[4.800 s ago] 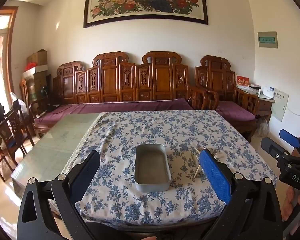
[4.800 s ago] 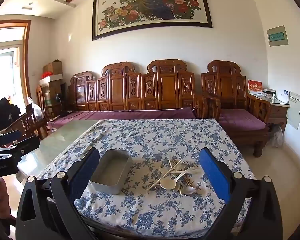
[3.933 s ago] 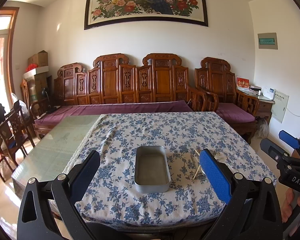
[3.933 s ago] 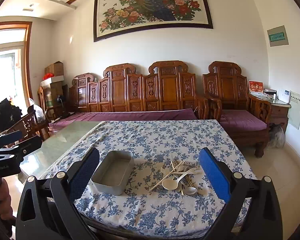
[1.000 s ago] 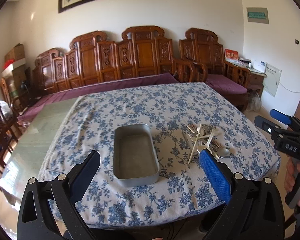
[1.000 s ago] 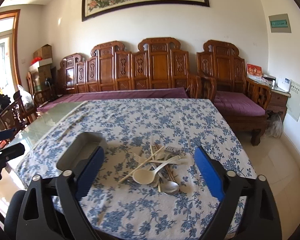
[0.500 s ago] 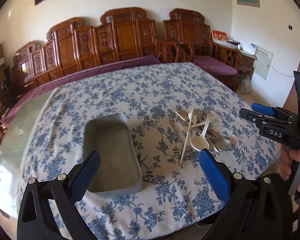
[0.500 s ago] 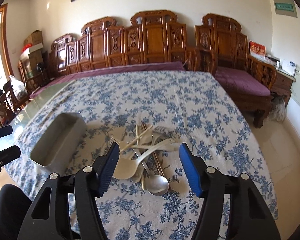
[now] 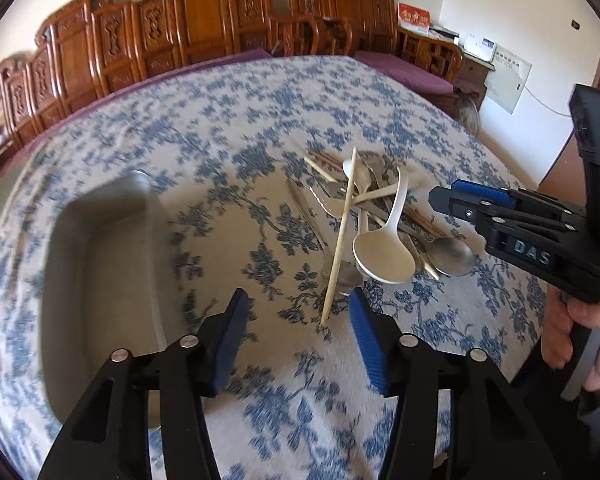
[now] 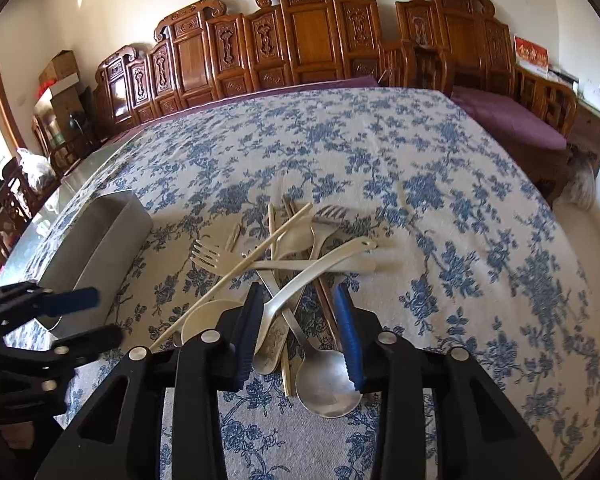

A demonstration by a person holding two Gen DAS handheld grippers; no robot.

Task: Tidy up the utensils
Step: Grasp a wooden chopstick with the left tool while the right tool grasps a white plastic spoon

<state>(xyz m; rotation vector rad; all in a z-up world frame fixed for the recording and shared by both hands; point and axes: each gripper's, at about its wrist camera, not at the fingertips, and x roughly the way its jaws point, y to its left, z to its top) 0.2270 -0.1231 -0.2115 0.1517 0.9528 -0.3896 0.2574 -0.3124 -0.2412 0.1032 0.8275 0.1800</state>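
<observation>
Utensils (image 10: 296, 280) lie heaped on the bench (image 10: 440, 184), on its blue-flowered cloth, right of the metal tin (image 9: 100, 280). Biggest first: that one tin, oblong and open-topped, sits apart from the heap with its long axis running away from the camera, blurred in the left view.

And here's the right gripper (image 10: 300, 340) low over the near end of the heap, jaws half-narrowed and just been closing, with a white spoon handle and steel handles showing between the blue pads; whether the pads press on anything yet, I cannot tell. The left gripper (image 9: 296, 340) is at about half width, also just been closing, nothing between its jaws, and it hangs over bare cloth between tin and heap, the chopstick (image 9: 340, 236) tip just ahead of its right pad.

Counting the heap: one large white spoon (image 9: 384, 252), bowl towards us, handle slanting away; two steel spoons at least, the nearest steel spoon (image 10: 328, 384) bowl-forward; two pale forks that I can make out, one fork (image 10: 208, 258) with tines pointing left; several chopsticks, crossed, exact number unclear. Most pieces run near-to-far, a few lie crosswise.
</observation>
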